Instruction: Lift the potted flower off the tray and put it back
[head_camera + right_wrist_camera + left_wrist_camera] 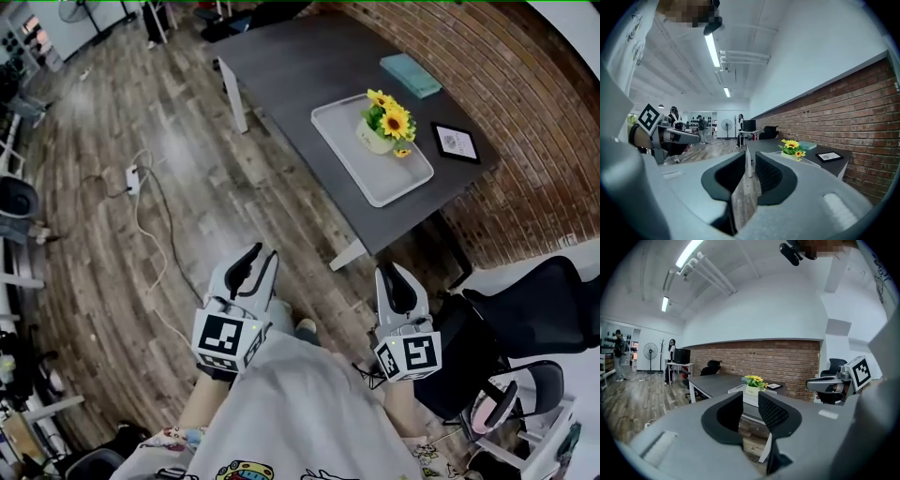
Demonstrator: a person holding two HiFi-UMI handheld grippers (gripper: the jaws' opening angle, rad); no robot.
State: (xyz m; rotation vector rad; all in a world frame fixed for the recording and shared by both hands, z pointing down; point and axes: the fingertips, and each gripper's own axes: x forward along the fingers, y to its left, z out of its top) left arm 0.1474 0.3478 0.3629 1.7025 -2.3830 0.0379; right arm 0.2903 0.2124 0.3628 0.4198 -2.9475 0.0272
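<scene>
Head view: the potted flower (386, 127) stands upright at the far right part of a white, round-cornered rectangular tray (352, 159). The tray lies on a dark matte table (291, 66) beside a red brick wall (511, 84). Only this view gives the tray's whole outline, the teal book (411, 75) farther along the table, the black framed card (456, 142) just right of the tray, and the power strip (132, 178) with its cable on the wood-plank floor (103, 272).

The left gripper (262, 255) and the right gripper (392, 272) are held low before the person's torso, side by side. They are well apart from the table and aimed toward it, almost level.

Left gripper view: the black ribbed pads stand slightly parted with nothing gripped. The yellow blooms in their pale pot show far beyond the gap. Distant people (671, 350) and a standing fan (649, 352) appear only in the gripper views.

Right gripper view: a narrower gap, likewise empty. The flower sits off to the right.
</scene>
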